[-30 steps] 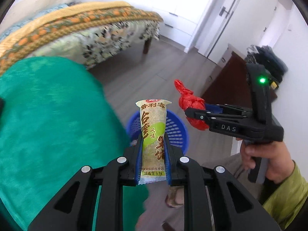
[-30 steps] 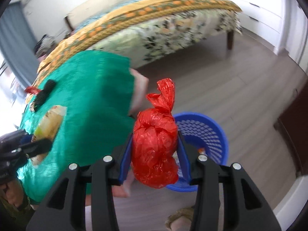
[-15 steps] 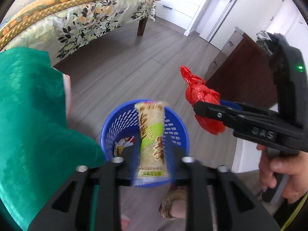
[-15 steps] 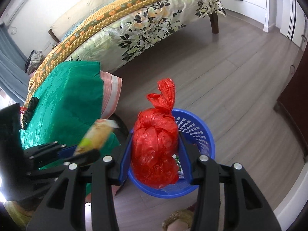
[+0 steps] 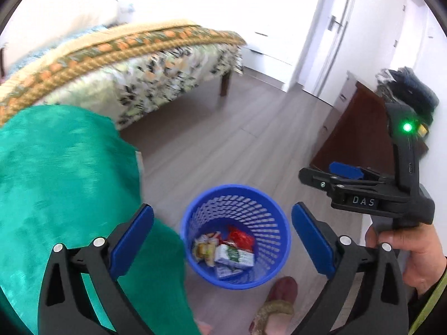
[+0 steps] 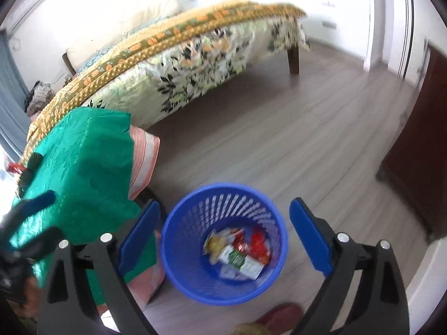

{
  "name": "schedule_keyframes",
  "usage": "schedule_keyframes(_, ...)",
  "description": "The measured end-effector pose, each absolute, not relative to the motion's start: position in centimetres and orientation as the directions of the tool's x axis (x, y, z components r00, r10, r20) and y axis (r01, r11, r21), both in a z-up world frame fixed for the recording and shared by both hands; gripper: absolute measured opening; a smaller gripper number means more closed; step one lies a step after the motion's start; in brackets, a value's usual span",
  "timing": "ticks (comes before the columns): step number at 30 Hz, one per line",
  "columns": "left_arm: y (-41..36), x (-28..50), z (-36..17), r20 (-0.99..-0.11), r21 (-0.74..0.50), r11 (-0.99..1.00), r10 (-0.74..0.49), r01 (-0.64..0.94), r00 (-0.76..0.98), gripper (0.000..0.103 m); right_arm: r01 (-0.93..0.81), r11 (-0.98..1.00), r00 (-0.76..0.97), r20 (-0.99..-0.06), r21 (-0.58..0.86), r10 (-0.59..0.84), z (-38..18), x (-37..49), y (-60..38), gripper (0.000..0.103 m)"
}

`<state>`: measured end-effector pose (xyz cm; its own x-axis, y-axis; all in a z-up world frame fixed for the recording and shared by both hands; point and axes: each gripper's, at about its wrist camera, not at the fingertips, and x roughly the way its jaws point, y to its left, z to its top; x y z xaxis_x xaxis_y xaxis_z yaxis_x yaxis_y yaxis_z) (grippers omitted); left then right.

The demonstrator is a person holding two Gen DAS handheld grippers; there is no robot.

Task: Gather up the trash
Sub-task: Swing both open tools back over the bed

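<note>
The left tool (image 5: 222,237) stands spread and empty; its jaws have just been opening, nothing between them. The basket (image 5: 275,233) lies straight below and ahead of it, trash (image 5: 223,251) at the bottom. The right tool (image 6: 225,234) is also spread and empty, jaws just opened, basket (image 6: 178,259) below it. I judge any further trash lies on the worktop (image 6: 81,153), left of both tools, so the left one is nearer.

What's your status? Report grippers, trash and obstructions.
Left gripper and right gripper just opened, nothing between jaws. Red bag and wrappers in blue basket. Nothing blocking basket.
</note>
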<state>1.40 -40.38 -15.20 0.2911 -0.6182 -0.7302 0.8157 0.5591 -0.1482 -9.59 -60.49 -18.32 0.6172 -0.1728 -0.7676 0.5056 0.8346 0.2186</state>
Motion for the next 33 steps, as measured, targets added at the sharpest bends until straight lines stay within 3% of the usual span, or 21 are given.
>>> schedule_keyframes(8, -30.9, 1.8, -13.2, -0.729, -0.129, 0.624, -0.586, 0.771, 0.353, 0.098, 0.42, 0.904, 0.677, -0.692, 0.084, -0.251, -16.1, -7.7, -54.5, 0.095)
schedule_keyframes(12, -24.4, 3.8, -13.2, -0.739, -0.082, 0.718, -0.51, 0.692, 0.441, 0.098, 0.324, 0.943, 0.705, -0.683, 0.072, -0.19, -15.0, -5.2, -48.9, 0.095)
schedule_keyframes(20, -10.8, 9.1, -13.6, -0.769, -0.017, 0.888, -0.305, 0.459, 0.561, 0.098, -0.002, 0.994, 0.675, -0.733, 0.113, 0.085, -14.6, 3.0, -33.4, 0.095)
schedule_keyframes(26, -3.2, 12.6, -14.4, -0.792, -0.03, 0.954, -0.204, 0.298, 0.575, 0.098, -0.134, 0.988, 0.599, -0.788, 0.08, 0.145, -16.3, 9.2, -25.6, 0.095)
schedule_keyframes(33, -0.7, 16.0, -14.4, -0.814, -0.029, 0.969, -0.165, 0.245, 0.556, 0.098, -0.159, 0.986, 0.571, -0.809, 0.056, 0.138, -18.0, 10.4, -23.9, 0.098)
